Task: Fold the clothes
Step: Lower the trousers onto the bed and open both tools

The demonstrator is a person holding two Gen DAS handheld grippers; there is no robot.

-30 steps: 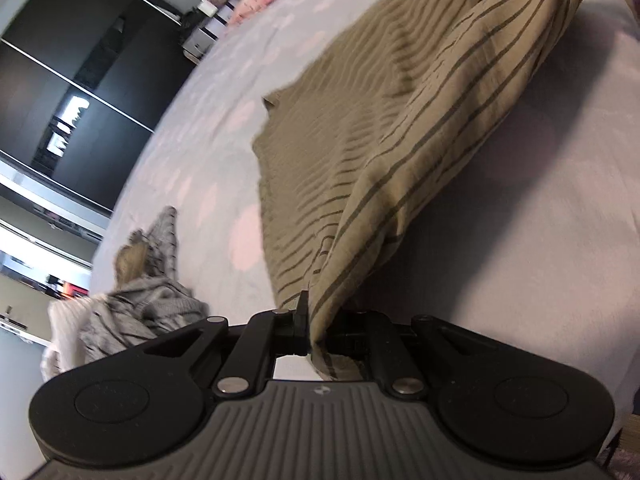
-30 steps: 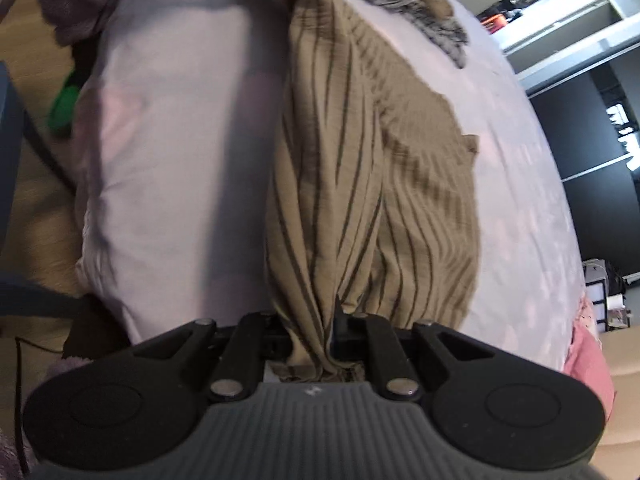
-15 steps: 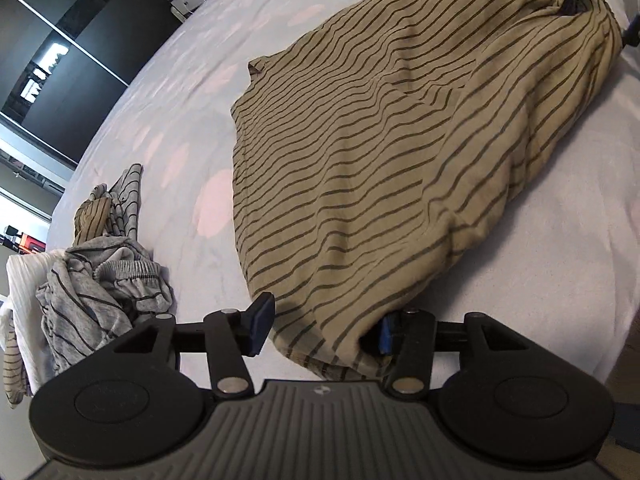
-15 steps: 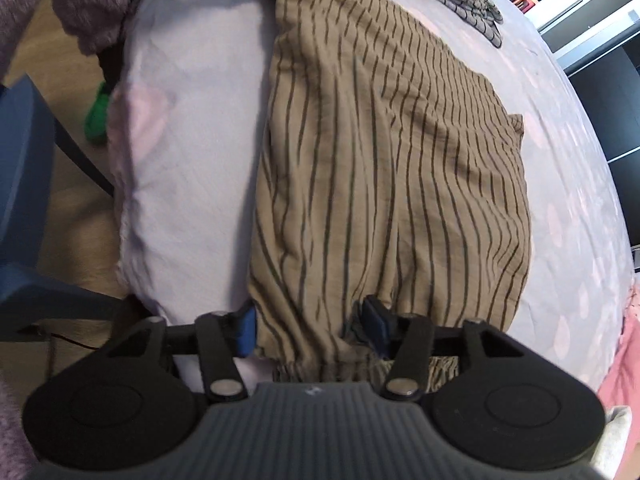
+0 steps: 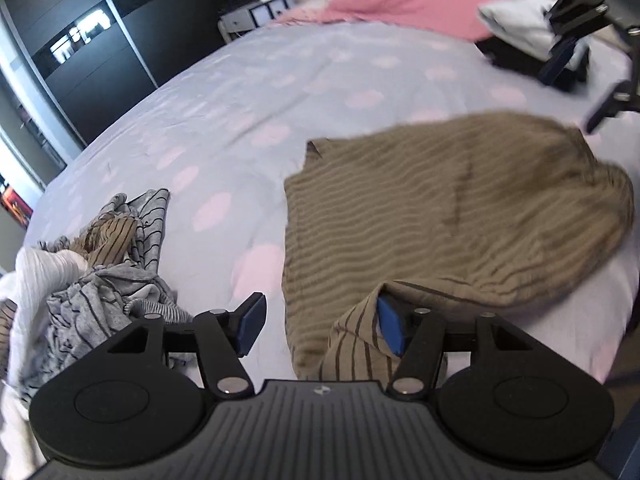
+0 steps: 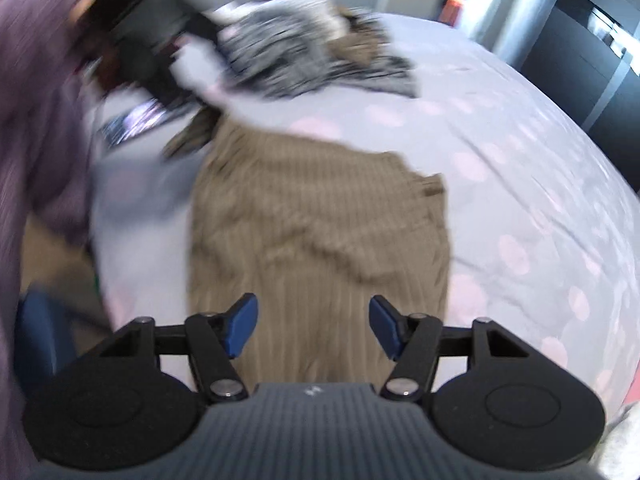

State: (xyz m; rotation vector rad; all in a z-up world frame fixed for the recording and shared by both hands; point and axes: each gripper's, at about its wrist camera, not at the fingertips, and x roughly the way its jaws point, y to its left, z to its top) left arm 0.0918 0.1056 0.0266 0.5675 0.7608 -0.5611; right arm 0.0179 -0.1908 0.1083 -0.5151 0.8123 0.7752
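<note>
An olive garment with dark stripes (image 5: 460, 216) lies spread on the lilac, pink-spotted bed (image 5: 280, 92). My left gripper (image 5: 320, 328) hovers over its near edge and its jaws are opening. A loose corner of the cloth is draped over the right finger (image 5: 390, 330), while the left pad stands free. In the blurred right wrist view the same garment (image 6: 320, 216) lies below my right gripper (image 6: 314, 328). Those jaws are closing a little but stand well apart, with nothing between the pads. The right gripper (image 5: 568, 52) also shows at the top right of the left wrist view.
A heap of grey striped and white clothes (image 5: 92, 280) lies at the left of the bed. A pink cover (image 5: 400, 0) and a black-and-white stack (image 5: 520, 40) lie at the far end, beside a dark wardrobe (image 5: 80, 40). A purple sleeve (image 6: 36, 120) and the bed's edge are at left.
Both grippers were shut on the garment's bunched edge; they have opened, let go and risen. The garment has dropped and now lies spread on the bed.
</note>
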